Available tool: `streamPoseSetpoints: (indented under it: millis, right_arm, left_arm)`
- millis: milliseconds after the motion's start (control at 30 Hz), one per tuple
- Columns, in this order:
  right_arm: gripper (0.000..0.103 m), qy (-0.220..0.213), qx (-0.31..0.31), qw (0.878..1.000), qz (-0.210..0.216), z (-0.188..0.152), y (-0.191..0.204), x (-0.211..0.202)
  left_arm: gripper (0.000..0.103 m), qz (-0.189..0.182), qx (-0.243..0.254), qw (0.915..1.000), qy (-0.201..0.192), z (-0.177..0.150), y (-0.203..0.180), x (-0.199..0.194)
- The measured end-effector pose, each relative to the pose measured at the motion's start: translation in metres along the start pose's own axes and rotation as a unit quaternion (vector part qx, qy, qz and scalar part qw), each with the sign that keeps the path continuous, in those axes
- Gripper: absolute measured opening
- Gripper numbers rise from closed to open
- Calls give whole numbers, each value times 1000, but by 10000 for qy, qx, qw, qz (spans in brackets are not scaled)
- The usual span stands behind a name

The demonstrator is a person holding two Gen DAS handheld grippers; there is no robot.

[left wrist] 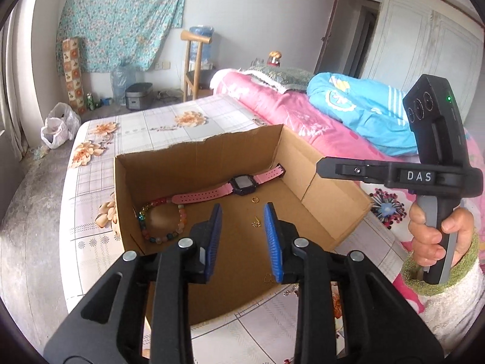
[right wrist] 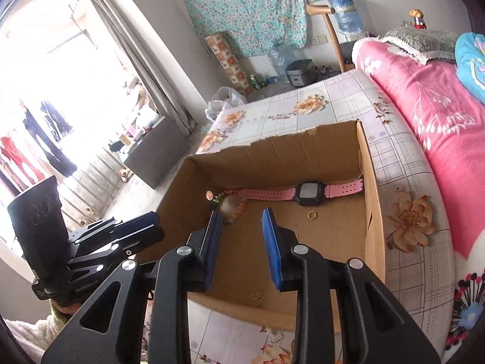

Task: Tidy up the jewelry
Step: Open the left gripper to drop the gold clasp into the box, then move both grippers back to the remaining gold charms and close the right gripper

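An open cardboard box (left wrist: 197,148) (right wrist: 272,142) lies on the flowered bed sheet. Along its far wall lies a pink-strapped watch (left wrist: 242,183) (right wrist: 309,194), with a coloured bead bracelet (left wrist: 163,221) (right wrist: 230,206) in the left corner. A gold ring (left wrist: 255,200) (right wrist: 312,215) and a small gold charm (left wrist: 255,222) rest on the box floor. A gold clover piece (left wrist: 269,278) (right wrist: 257,298) lies by the near wall. My left gripper (left wrist: 242,209) (right wrist: 154,221) hangs open above the box, with nothing between its pads. My right gripper (right wrist: 241,212) (left wrist: 324,166) is also open and holds nothing.
Small silvery pieces (right wrist: 272,333) (left wrist: 291,289) lie on the sheet just outside the box's near wall. A pink blanket (right wrist: 424,91) and a blue quilt (left wrist: 363,106) are heaped to the right. The bed's edge and grey floor (left wrist: 30,212) fall away on the left.
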State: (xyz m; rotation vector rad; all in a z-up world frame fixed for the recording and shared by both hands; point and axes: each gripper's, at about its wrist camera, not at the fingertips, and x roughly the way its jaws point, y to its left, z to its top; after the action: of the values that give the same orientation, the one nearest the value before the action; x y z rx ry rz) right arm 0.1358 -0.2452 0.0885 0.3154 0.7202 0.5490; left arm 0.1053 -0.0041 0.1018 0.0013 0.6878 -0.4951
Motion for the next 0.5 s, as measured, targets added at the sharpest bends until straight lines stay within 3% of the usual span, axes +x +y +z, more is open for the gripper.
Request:
streamPoseSetpoints:
  millis: [133, 233, 367, 500]
  right_arm:
    - [34, -507, -54, 9983, 273, -26, 10, -48]
    - [36, -701, -35, 9967, 400, -53, 10, -69]
    - [36, -615, 209, 9976, 249, -94, 0, -67]
    - [36, -58, 606, 9980, -163, -129, -20, -31]
  left_arm:
    - [47, -385, 258, 9978, -481, -26, -15, -40]
    - [58, -701, 572, 9943, -565, -53, -29, -55]
    - [65, -769, 790, 9935, -282, -89, -47, -44]
    - [65, -338, 618, 9965, 444, -123, -54, -1]
